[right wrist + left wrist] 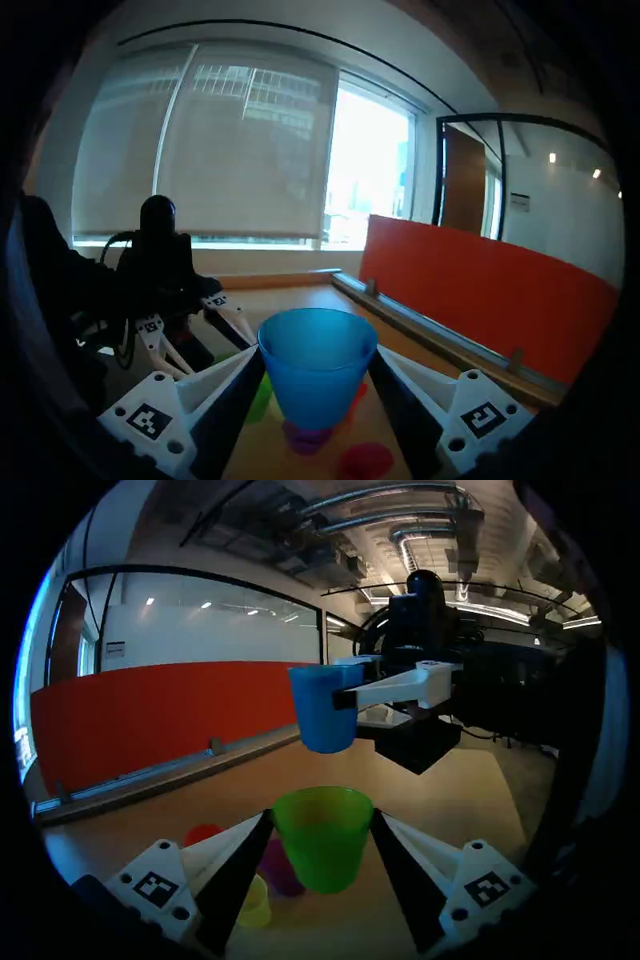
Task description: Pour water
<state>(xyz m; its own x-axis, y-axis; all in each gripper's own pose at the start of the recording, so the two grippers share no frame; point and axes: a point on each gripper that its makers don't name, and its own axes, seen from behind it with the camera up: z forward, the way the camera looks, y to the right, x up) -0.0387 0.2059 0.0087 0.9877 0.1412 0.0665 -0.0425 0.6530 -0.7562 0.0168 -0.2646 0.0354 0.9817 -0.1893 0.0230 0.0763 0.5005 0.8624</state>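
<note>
The left gripper [323, 816] has its two fingers pressed against either side of a green cup [323, 840], which stands upright, mouth up, at six o'clock in the left gripper view. Up toward twelve o'clock from it, and higher off the wooden table [448, 800], hangs a blue cup [324, 708], also mouth up and roughly upright, pinched by the other tool coming in from three o'clock. In the right gripper view, the right gripper [318, 352] clamps that blue cup between both fingers at six o'clock, its open rim facing the camera. I cannot tell whether either cup has water in it. Down on the table, around eight o'clock of the green cup, three loose cups stand close together: a red cup [202, 832] farthest back, a purple cup [280, 868] just beside the green one, and a yellow cup [254, 902] nearest the left finger. A red partition [160, 712] runs along the table's far edge at nine o'clock, and a bright window [368, 168] glows at twelve o'clock in the right gripper view.
</note>
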